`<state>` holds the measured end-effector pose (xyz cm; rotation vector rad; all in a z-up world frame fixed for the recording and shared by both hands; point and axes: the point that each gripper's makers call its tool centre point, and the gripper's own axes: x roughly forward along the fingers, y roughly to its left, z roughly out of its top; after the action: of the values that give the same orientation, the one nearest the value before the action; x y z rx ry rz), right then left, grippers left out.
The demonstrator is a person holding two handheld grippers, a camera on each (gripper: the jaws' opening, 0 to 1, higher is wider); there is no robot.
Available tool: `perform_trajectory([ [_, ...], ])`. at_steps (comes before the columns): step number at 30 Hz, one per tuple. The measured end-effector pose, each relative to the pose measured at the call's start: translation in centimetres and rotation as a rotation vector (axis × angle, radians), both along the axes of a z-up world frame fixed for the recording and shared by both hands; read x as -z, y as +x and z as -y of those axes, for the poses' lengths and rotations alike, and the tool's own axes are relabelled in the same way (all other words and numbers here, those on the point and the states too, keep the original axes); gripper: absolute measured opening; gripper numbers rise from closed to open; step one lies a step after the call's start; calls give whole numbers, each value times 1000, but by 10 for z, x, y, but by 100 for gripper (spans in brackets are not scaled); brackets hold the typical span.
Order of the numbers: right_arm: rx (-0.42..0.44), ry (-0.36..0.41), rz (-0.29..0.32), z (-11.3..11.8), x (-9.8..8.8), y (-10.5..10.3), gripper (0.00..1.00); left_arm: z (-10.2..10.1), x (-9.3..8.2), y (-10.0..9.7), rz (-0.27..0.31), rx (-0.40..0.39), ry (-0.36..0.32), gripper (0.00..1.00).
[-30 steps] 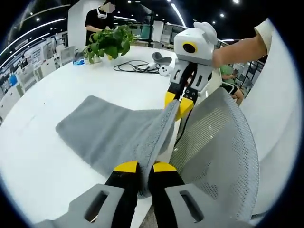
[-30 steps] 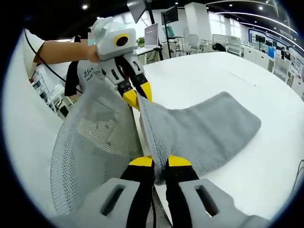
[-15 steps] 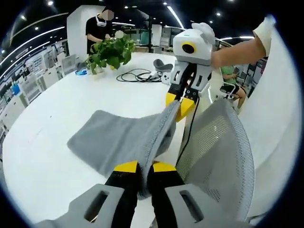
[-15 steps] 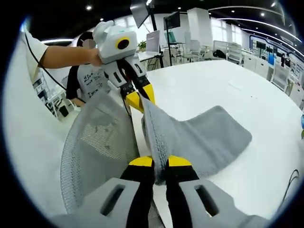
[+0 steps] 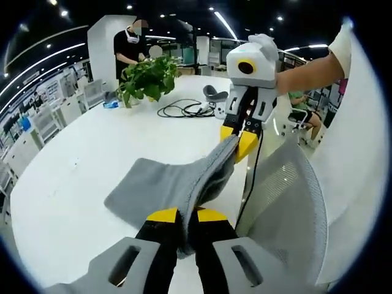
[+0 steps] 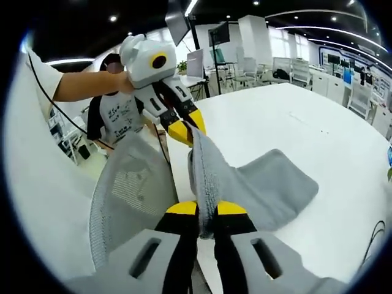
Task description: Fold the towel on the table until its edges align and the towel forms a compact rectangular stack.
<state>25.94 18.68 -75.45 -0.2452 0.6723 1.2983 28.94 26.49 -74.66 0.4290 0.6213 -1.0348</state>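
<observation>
A grey towel point(image 5: 162, 184) hangs from both grippers, its near edge lifted off the white table point(image 5: 92, 141) and its far part still resting on the tabletop. My left gripper point(image 5: 185, 215) is shut on one corner of the lifted edge. In the left gripper view the right gripper point(image 5: 237, 139) pinches the other corner, held by a person's hand. In the right gripper view the towel point(image 6: 263, 187) drapes down to the table point(image 6: 288, 122); my right gripper point(image 6: 206, 209) is shut on its corner, and the left gripper point(image 6: 190, 127) grips the far corner.
A grey mesh chair back point(image 5: 282, 214) stands close by the table edge, also seen as the chair back point(image 6: 131, 190). At the far side sit a potted plant point(image 5: 146, 76), a black cable coil point(image 5: 184, 110) and a small white device point(image 5: 214, 95). A person point(image 5: 131, 43) stands behind the plant.
Both grippers have risen and pulled the held towel edge higher and farther over the table; less towel lies flat. Both stay shut on their corners.
</observation>
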Motion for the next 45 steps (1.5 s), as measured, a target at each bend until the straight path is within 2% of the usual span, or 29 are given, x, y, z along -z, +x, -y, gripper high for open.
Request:
perform_trajectory([
  [5,41,8,-29,-1,0,17,6,-3,1,14,13,-19,13,9],
  [11,109,-2,-15,2,-1,42,7,-3,1,33,30,-39,14,9],
  [17,152,-32,66,3,-1,66,7,-2,2,54,53,-74,12,9],
  [27,150,-78,162,3,2,85,8,-3,9,76,73,-91,39,9],
  [30,156,-82,163,4,5,91,8,-2,10,81,76,-90,43,9],
  [33,150,-104,208,6,9,100,8,-1,14,87,77,-93,49,9],
  [37,157,-110,216,5,10,105,9,-1,20,97,82,-96,58,9],
  [45,170,-131,221,11,27,135,9,-1,28,114,77,-110,65,9],
])
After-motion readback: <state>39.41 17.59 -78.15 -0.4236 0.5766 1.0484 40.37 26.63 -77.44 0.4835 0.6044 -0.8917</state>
